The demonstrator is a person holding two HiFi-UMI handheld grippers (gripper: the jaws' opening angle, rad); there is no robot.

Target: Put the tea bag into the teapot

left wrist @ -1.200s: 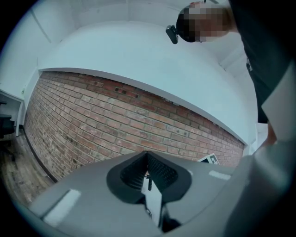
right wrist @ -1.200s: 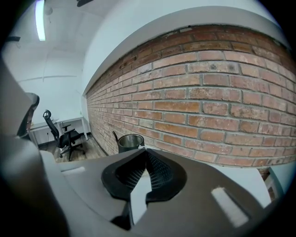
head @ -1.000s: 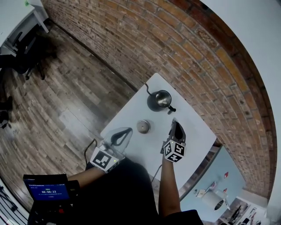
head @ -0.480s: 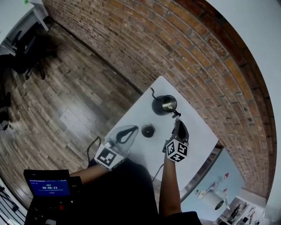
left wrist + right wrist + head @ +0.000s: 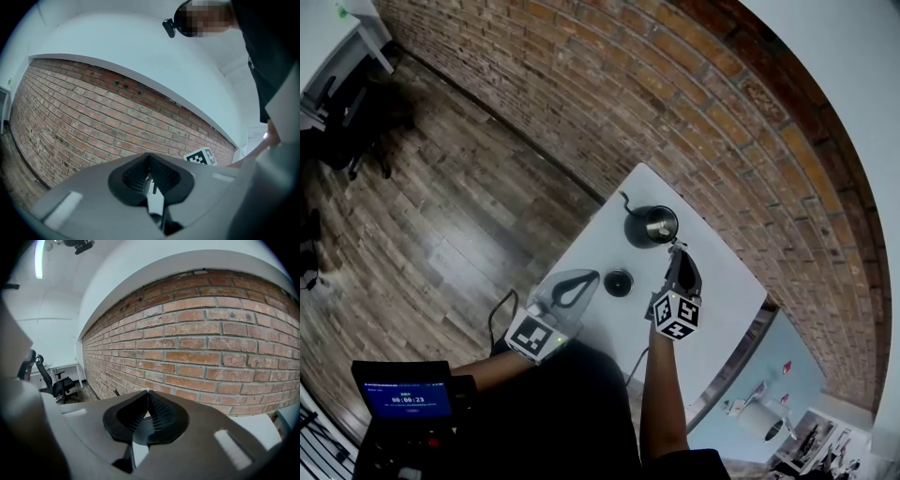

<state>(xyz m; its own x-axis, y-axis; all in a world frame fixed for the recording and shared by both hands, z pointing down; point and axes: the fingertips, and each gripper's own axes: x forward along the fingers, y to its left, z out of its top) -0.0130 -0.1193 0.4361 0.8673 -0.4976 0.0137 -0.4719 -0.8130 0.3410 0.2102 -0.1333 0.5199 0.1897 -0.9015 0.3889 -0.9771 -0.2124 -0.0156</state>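
Observation:
A dark teapot (image 5: 649, 226) stands open on the white table (image 5: 722, 281) near the brick wall, its thin spout to the left. Something pale shows inside its mouth; I cannot tell whether it is the tea bag. The round lid (image 5: 619, 281) lies on the table in front of the pot. My right gripper (image 5: 677, 247) is shut, its tip just right of the pot by the handle's end. My left gripper (image 5: 591, 276) is shut too, pointing at the lid from the left. Both gripper views show closed jaws (image 5: 149, 155) (image 5: 148, 392) against the brick wall, with nothing clearly held.
The table is small, with its edges close on all sides and wood floor (image 5: 441, 206) to the left. The brick wall (image 5: 722, 122) runs behind the pot. A cable (image 5: 501, 310) hangs at the near left edge. A blue-screened device (image 5: 403, 400) sits at the bottom left.
My right gripper has moved forward and now ends next to the teapot's handle. The left gripper has edged a little nearer the lid. Both stay shut.

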